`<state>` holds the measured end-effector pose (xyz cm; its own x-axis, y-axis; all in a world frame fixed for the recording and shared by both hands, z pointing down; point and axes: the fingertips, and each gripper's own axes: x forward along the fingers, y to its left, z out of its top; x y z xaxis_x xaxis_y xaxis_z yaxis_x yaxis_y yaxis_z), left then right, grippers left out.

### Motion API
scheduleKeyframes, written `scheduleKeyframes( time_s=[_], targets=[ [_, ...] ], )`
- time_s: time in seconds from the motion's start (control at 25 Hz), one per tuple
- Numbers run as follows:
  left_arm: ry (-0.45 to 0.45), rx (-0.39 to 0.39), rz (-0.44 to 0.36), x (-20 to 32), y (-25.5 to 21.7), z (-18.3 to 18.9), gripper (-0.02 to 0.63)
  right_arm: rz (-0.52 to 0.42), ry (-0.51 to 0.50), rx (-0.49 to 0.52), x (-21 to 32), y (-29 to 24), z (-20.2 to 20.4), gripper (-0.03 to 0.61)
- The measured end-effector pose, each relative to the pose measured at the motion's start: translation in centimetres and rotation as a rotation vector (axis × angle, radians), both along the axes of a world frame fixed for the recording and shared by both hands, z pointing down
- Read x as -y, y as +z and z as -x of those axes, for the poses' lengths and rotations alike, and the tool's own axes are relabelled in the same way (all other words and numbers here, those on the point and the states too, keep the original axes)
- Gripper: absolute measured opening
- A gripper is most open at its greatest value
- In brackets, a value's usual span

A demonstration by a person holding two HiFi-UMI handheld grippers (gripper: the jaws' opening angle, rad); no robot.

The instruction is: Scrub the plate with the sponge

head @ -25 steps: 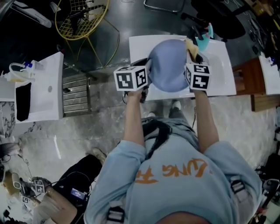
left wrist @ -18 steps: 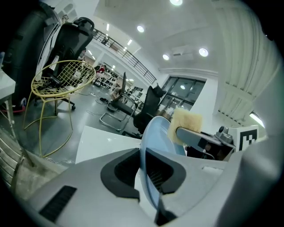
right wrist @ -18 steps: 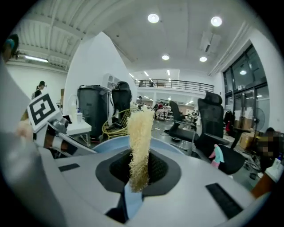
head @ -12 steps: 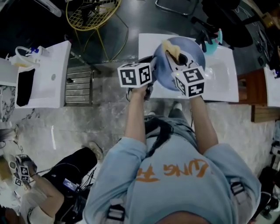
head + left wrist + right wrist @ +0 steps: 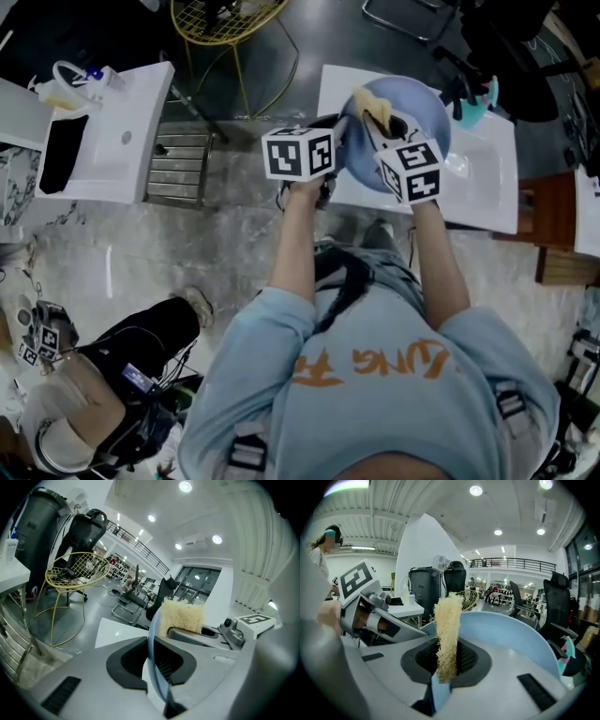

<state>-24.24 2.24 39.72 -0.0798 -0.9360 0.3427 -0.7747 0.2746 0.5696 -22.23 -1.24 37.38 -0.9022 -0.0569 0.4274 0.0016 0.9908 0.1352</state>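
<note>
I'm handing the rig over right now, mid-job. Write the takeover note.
Left gripper: shut on the plate rim, holding it tilted up over the sink.
Right gripper: shut on the sponge, which is at the plate's face near the upper edge.
Done: both things are picked up and the sponge is brought to the plate.
Left: scrub across the face. I can't tell how much is clean.
</note>
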Motion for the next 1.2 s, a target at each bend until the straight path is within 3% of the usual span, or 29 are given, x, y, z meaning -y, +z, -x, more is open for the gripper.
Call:
scheduleKeyframes(
  time_s=[0.56,0.96,1.2],
  targets=[
    [0.09,-0.019,0.0,3.7,0.8,-2.3,0.031,-0.012,0.293,-0.033,9.4,0.9,-6.9,0.035],
    [0.13,-0.043,0.016,5.7,1.9,-3.5,0.035,0.003,0.611,-0.126,15.2,3.0,-14.4,0.035],
    [0.123,-0.055,0.019,6.0,2.3,-3.3,0.035,0.045,0.636,-0.11,15.4,2.7,-14.5,0.035]
  ],
)
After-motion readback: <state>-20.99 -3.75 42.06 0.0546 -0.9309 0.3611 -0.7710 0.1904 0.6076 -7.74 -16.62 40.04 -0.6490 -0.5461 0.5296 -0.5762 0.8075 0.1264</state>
